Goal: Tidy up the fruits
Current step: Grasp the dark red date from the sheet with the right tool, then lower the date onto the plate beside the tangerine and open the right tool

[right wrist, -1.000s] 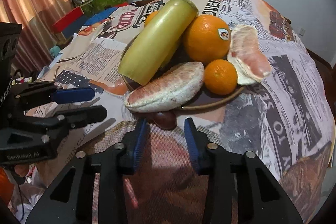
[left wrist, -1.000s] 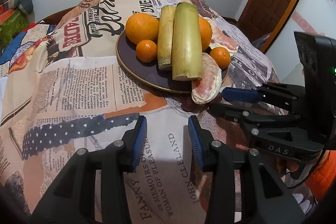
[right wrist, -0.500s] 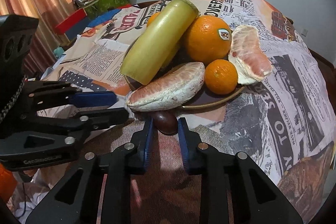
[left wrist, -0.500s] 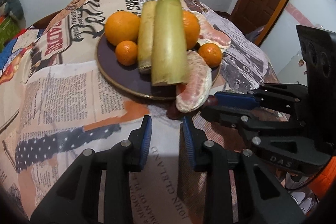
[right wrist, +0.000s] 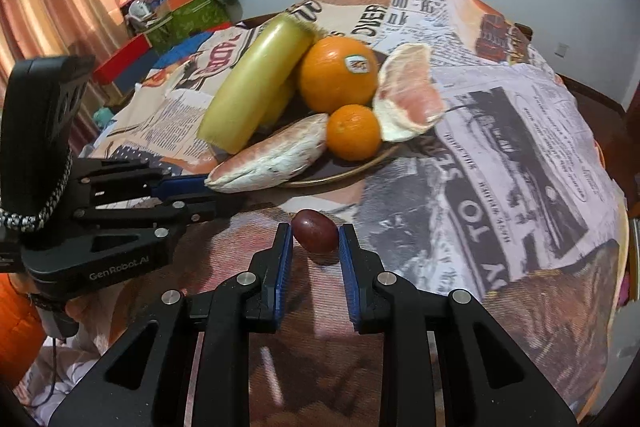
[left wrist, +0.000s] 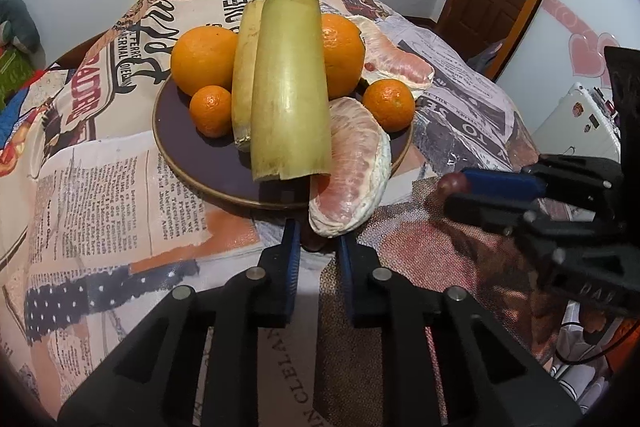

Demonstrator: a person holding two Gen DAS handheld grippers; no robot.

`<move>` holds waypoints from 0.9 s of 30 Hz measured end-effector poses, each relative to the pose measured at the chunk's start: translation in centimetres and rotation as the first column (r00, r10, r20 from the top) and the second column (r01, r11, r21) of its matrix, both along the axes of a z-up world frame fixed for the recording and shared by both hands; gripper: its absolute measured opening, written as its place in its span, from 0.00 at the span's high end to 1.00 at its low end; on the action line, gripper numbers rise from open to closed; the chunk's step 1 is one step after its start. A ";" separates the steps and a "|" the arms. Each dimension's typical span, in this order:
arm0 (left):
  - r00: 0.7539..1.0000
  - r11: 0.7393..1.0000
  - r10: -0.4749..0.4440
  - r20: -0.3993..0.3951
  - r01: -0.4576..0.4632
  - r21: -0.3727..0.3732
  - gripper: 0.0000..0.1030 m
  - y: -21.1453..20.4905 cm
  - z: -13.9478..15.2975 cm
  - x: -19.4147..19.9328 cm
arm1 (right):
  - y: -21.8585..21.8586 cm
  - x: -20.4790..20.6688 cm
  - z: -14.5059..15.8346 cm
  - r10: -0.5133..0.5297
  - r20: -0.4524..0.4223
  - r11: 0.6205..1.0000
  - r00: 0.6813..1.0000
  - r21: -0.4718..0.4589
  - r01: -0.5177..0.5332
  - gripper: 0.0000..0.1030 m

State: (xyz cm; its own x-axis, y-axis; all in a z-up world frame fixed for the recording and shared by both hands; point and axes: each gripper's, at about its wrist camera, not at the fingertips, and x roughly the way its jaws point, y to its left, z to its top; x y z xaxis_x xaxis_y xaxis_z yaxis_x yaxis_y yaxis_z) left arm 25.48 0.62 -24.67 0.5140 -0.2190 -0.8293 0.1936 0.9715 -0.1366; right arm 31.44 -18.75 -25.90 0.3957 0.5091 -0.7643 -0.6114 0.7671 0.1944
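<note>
Below the plate [right wrist: 352, 169] rim, on the desk [right wrist: 520, 163], your right claw [right wrist: 314, 239] pinches the grape [right wrist: 315, 230], long axis crosswise; left claw [left wrist: 318, 243] pressed together beside the pomelo wedge [left wrist: 352, 179].

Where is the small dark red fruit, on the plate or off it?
Off it. The dark red fruit is clamped in the right hand-held gripper, nearer the camera than the plate.
</note>
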 end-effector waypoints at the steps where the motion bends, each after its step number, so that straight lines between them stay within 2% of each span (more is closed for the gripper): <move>1: 1.000 1.000 0.000 -0.001 0.000 -0.004 0.83 0.1 0.0 -0.1 | -0.1 0.0 0.1 -0.004 0.002 1.000 1.000 0.002 0.004 0.79; 15: 0.998 0.998 0.064 0.024 -0.064 0.002 0.83 3.0 1.5 -2.5 | -0.8 0.0 2.1 -0.028 0.047 0.999 0.998 0.042 0.026 0.79; 27: 0.985 0.991 0.130 0.114 -0.129 -0.016 0.83 5.3 4.7 -1.6 | -0.8 1.5 3.8 -0.046 0.103 0.997 0.994 0.063 0.040 0.79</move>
